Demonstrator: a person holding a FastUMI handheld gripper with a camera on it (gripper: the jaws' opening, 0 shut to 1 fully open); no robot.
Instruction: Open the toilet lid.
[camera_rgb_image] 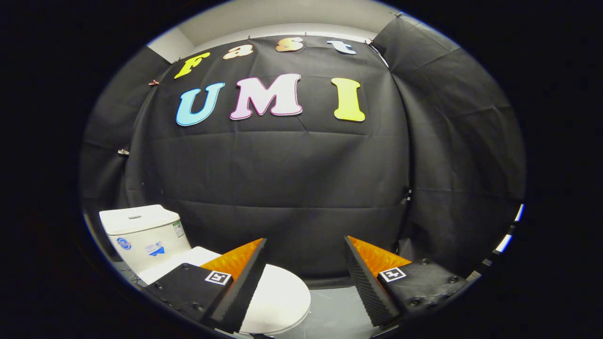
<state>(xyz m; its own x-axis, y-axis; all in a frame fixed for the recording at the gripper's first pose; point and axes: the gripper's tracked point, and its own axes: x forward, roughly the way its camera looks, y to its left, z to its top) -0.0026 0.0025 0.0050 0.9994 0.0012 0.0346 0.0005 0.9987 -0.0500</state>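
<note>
Basically nothing done yet: toilet lid (278, 296) is down flat on the bowl, fully closed. Toilet sits low and toward the left finger side, with its tank (141, 233) behind against the black cloth wall (282, 174). Tongs (306, 282) spread wide, released, nothing between the fingers. Left finger (235, 287) overlaps the lid in view, apparently above it; contact can't be confirmed, looks like hovering. Right finger (372, 287) is off to the side of the bowl, over grey floor (330, 306). Lid's front edge lies just ahead and below, between the fingers but closer to the left one.

Progress judgement: approach stage only. Left to do: drop down and shift toward the lid's front lip, get a finger under or around the rim, then swing the lid up and back toward the tank. No grip, no lift so far as visible.
</note>
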